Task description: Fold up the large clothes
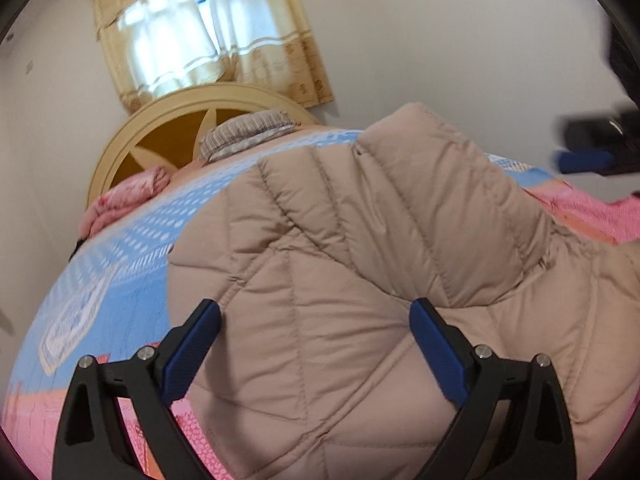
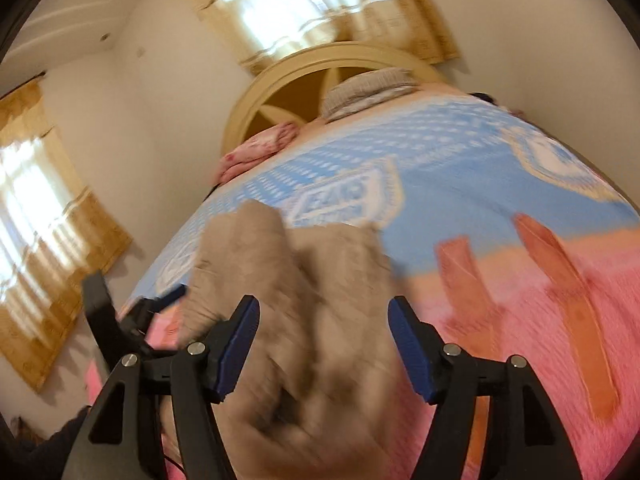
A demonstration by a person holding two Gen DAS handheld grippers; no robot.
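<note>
Sunlit curtains (image 1: 208, 36) glow behind the bed, and a blue and pink bedspread (image 1: 120, 264) covers the whole mattress. The left gripper (image 1: 316, 332) has its blue-padded fingers (image 1: 436, 352) spread wide apart, with nothing pinched between them. Between and just beyond those fingers lies the beige quilted jacket (image 1: 340, 248), bunched up into a mound on the bedspread, one padded part folded over the rest. The right gripper (image 2: 324, 336) likewise has its fingers (image 2: 412, 352) held well apart, and the jacket (image 2: 288, 280) fills the gap between them, blurred in this view so I cannot tell whether the fabric touches either pad. Off to the left of the right gripper's fingers the left gripper (image 2: 160, 300) shows at the jacket's edge. Past the jacket, farther out from both sets of fingers, the bedspread (image 2: 460, 168) runs up to a rounded cream headboard (image 1: 160, 124). A striped pillow (image 1: 248, 132) sits against the headboard, and a pink folded blanket (image 1: 128, 196) lies beside the pillow. Far right of the left fingers, the right gripper (image 1: 588, 152) shows dark and blurred.
</note>
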